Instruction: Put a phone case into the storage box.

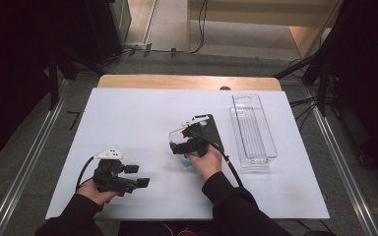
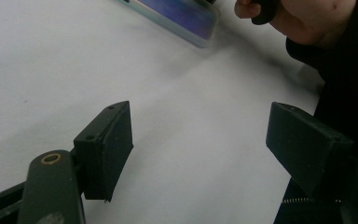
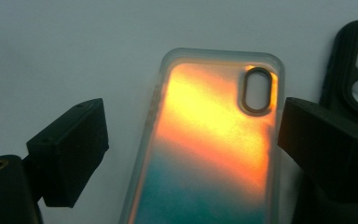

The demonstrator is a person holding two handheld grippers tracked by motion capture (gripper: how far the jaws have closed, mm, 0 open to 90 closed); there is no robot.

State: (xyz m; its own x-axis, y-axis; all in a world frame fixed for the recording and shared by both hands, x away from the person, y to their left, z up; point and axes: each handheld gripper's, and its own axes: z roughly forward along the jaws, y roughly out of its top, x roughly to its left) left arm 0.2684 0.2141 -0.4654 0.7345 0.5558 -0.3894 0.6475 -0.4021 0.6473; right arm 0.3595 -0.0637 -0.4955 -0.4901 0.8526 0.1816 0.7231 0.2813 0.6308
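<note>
Black jaws of the right gripper [image 3: 193, 140] straddle an orange-teal phone case [image 3: 209, 144]: in the right gripper view one jaw sits lower left with a clear gap to the case edge, the other at right just beside or on the case's right rim; contact cannot be told. Jaws part open, nothing clearly clamped. Case lies flat on the white table [image 3: 74, 46], camera cutout at upper right of the case, teal end toward the bottom of the frame. Black case [image 3: 354, 70] at the far right edge, just beside the orange one, partly behind the right jaw.

High view: right gripper [image 1: 189, 145] at centre, right hand [image 1: 205, 160] below it, cable trailing to lower right. Orange-teal case [image 1: 182, 137] mostly under the gripper, a teal corner peeking out by the hand. Black case [image 1: 211, 130] just upper right of it. Clear tray [image 1: 253, 130] at right, well apart from the hand, long axis running up the frame.

Left gripper [image 1: 138, 176] lower left of the high view, held by the left hand [image 1: 96, 189], resting on the table, well apart from the cases. Left gripper view: jaws wide apart [image 2: 200, 149], bare table between, nothing held; case edge [image 2: 186, 18] at top centre, right hand [image 2: 303, 18] upper right.
</note>
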